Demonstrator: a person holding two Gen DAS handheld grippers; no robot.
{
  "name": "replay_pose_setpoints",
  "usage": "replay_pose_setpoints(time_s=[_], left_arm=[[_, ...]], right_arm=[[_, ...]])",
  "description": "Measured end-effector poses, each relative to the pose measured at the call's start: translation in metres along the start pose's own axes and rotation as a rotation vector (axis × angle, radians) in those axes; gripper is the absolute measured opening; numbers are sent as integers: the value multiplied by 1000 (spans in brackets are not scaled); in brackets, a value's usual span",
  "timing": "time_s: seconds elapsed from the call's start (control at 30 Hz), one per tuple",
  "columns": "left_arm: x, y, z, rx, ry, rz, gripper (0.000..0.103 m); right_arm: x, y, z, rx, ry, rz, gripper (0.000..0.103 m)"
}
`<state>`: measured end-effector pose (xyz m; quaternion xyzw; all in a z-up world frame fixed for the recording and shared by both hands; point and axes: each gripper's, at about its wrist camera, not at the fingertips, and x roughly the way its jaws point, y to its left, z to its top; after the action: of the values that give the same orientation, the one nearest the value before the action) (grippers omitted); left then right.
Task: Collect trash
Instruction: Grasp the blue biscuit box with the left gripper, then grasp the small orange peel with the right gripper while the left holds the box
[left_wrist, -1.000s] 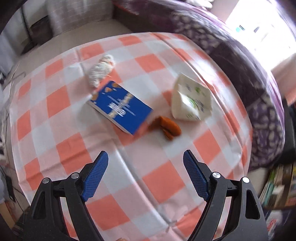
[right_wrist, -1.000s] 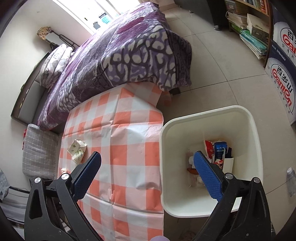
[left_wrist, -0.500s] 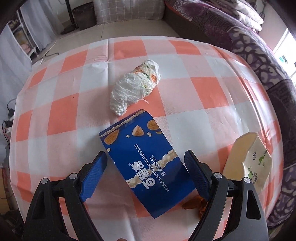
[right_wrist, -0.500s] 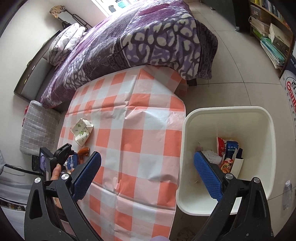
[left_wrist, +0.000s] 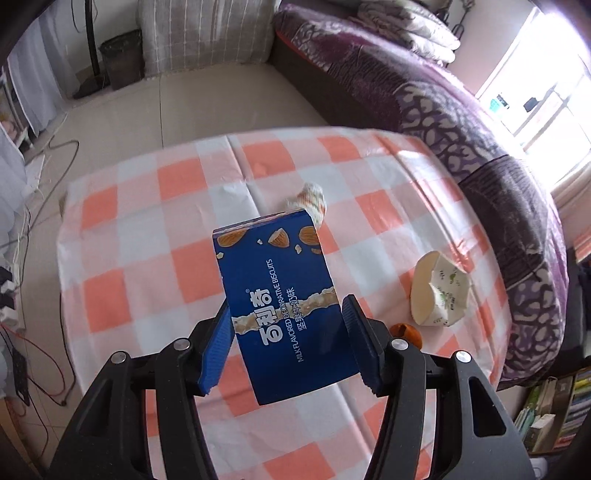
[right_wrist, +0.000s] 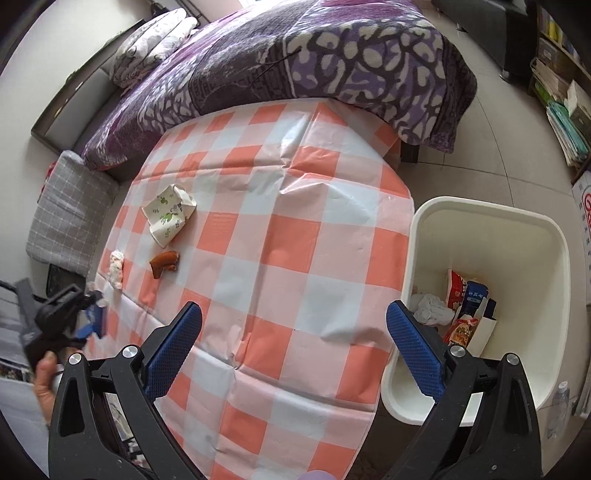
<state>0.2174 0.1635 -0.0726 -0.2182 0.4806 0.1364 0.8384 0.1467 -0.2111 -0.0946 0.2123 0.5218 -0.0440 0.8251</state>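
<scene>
My left gripper (left_wrist: 288, 332) is shut on a blue biscuit box (left_wrist: 284, 299) and holds it tilted above the checked table (left_wrist: 147, 206). Behind the box lies a crumpled white wrapper (left_wrist: 314, 199). A crushed paper cup (left_wrist: 439, 291) and an orange-brown peel (left_wrist: 406, 332) lie to the right. My right gripper (right_wrist: 295, 350) is open and empty, above the table's near edge beside the white bin (right_wrist: 491, 236). The right wrist view also shows the cup (right_wrist: 168, 214), the peel (right_wrist: 164, 262), the wrapper (right_wrist: 116, 271) and the left gripper (right_wrist: 88, 314) at far left.
The bin holds several wrappers and crumpled paper (right_wrist: 454, 306). A bed with a purple patterned cover (right_wrist: 295, 59) borders the table's far side. A grey checked cushion (right_wrist: 70, 210) lies beyond the table. Bookshelves (right_wrist: 561, 85) stand at the right. Cables (left_wrist: 37, 184) lie on the floor.
My left gripper has closed on the blue box and lifted it off the table. The right gripper has swung left from the bin toward the table, still open.
</scene>
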Motion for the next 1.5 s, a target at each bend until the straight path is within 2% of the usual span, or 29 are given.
replay_pose_setpoints(time_s=[0.13, 0.23, 0.43, 0.6, 0.67, 0.7, 0.73, 0.77, 0.8, 0.87, 1.07, 1.3, 1.37, 1.4, 1.43, 1.5], left_arm=[[-61, 18, -1, -2, -88, -78, 57], [-84, 19, 1, 17, -129, -131, 57], [-106, 19, 7, 42, -193, -141, 57], [-106, 29, 10, 31, -168, -171, 57], [-105, 33, 11, 29, -172, -158, 57], [-105, 36, 12, 26, -174, -154, 57], [-105, 38, 12, 21, -172, -155, 57], [-104, 41, 14, 14, -170, -156, 57], [-104, 44, 14, 7, -169, -158, 57], [-104, 47, 16, -2, -168, -163, 57], [-107, 45, 14, 9, -173, -178, 57], [-108, 43, 14, 13, -172, -193, 57], [-108, 40, 13, 22, -169, -194, 57], [-107, 40, 11, 21, -164, -195, 57], [-106, 39, 11, 21, -157, -198, 57], [-106, 39, 9, 22, -156, -201, 57]], right_arm=[[31, 43, -4, -59, 26, 21, 96], [62, 83, -4, -46, 28, 78, 96], [112, 151, 0, -110, -28, 74, 96], [133, 188, 5, -253, -104, 26, 95], [139, 192, 7, -268, -103, 4, 87], [144, 193, 9, -270, -90, 2, 69], [147, 194, 11, -268, -82, -9, 45], [148, 192, 12, -255, -78, -9, 38], [146, 191, 13, -241, -84, 0, 35], [143, 187, 13, -219, -84, 19, 11], [117, 178, 20, -200, -115, 80, 8], [90, 171, 23, -233, -156, 81, 8], [90, 170, 24, -245, -135, 87, 9], [90, 170, 24, -242, -131, 76, 16], [90, 170, 23, -232, -136, 63, 47], [92, 169, 19, -208, -179, 51, 79]])
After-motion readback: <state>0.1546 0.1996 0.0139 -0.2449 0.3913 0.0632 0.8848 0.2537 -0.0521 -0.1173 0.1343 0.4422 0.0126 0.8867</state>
